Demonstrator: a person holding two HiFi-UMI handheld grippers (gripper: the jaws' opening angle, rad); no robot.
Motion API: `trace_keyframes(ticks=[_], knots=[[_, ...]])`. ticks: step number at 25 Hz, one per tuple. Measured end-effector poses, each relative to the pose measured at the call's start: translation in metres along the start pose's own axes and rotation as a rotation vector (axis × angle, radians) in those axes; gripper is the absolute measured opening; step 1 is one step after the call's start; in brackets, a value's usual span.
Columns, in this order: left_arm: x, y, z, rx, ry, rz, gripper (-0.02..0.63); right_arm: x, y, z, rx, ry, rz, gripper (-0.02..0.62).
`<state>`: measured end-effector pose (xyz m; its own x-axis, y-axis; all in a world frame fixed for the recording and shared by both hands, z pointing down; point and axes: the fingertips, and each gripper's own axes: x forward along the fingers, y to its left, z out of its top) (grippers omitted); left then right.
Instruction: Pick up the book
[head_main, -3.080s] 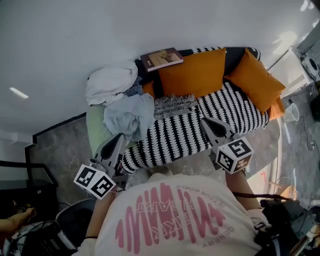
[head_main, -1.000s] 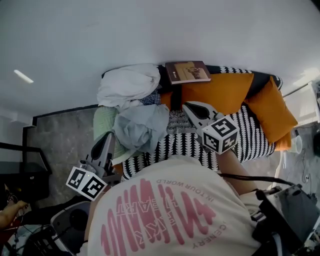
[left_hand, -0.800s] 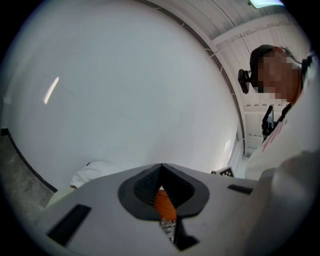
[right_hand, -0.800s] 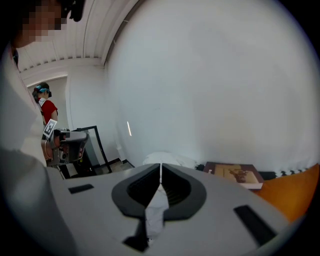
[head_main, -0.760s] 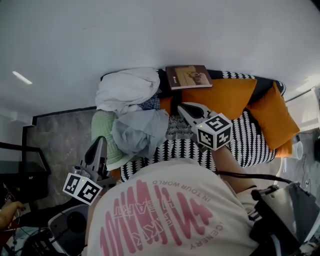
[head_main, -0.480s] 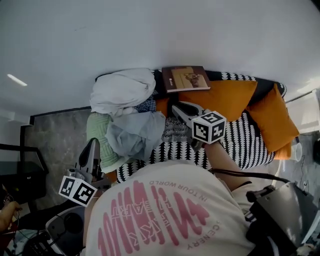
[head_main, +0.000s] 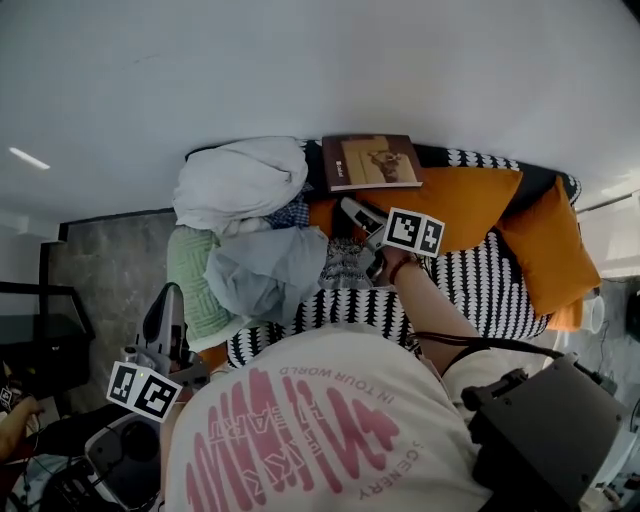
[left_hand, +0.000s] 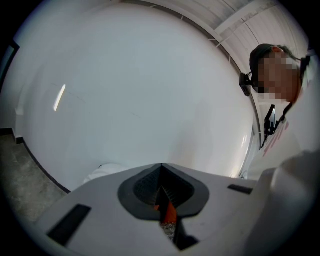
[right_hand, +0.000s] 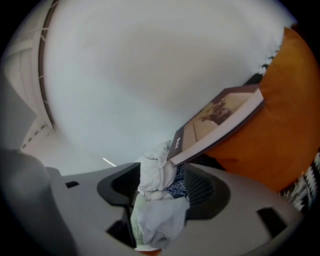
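Hovering right gripper (head_main: 352, 212), fingers spread, beside book (head_main: 371, 162), left gripper (head_main: 170, 296) fingers clenched, sofa (head_main: 470, 290) partly under clothes (head_main: 262, 270)

The book (head_main: 372, 162) had a dark brown cover with a tan panel. The sofa (head_main: 470, 285) was striped in black and white, and its cushions (head_main: 450, 200) were plain orange. There was a white cloth (head_main: 240, 180), a grey-blue cloth (head_main: 265, 272), a green cloth (head_main: 190, 275) and a blue checked cloth (head_main: 292, 213). The shirt (head_main: 300, 420) was cream with pink-red print. The left gripper (head_main: 169, 293) and the right gripper (head_main: 347, 206) were grey, and their cubes carried black and white squares.
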<state>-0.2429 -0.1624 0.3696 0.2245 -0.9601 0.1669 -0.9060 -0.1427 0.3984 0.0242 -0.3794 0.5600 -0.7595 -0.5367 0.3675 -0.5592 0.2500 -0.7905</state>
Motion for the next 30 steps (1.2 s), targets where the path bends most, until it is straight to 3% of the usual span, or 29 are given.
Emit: trace_keyframes(ticks=[5, 12, 18, 24, 30], knots=[[-0.005, 0.001, 0.001, 0.011, 0.002, 0.032, 0.008, 0.014, -0.016, 0.013, 0.264, -0.092, 0.022, 0.272], [-0.004, 0.004, -0.001, 0.012, 0.007, 0.062, 0.008, 0.035, -0.049, 0.013, 0.354, -0.113, -0.035, 0.282], [-0.011, 0.002, -0.005, 0.026, 0.034, 0.089, 0.008, 0.045, -0.056, 0.018, 0.507, -0.189, 0.008, 0.331], [-0.015, -0.007, 0.002, 0.056, 0.017, 0.068, 0.008, 0.053, -0.062, 0.024, 0.562, -0.234, 0.006, 0.336], [-0.011, -0.009, -0.005, 0.127, 0.081, 0.084, 0.008, 0.062, -0.064, 0.031, 0.624, -0.262, 0.052, 0.334]])
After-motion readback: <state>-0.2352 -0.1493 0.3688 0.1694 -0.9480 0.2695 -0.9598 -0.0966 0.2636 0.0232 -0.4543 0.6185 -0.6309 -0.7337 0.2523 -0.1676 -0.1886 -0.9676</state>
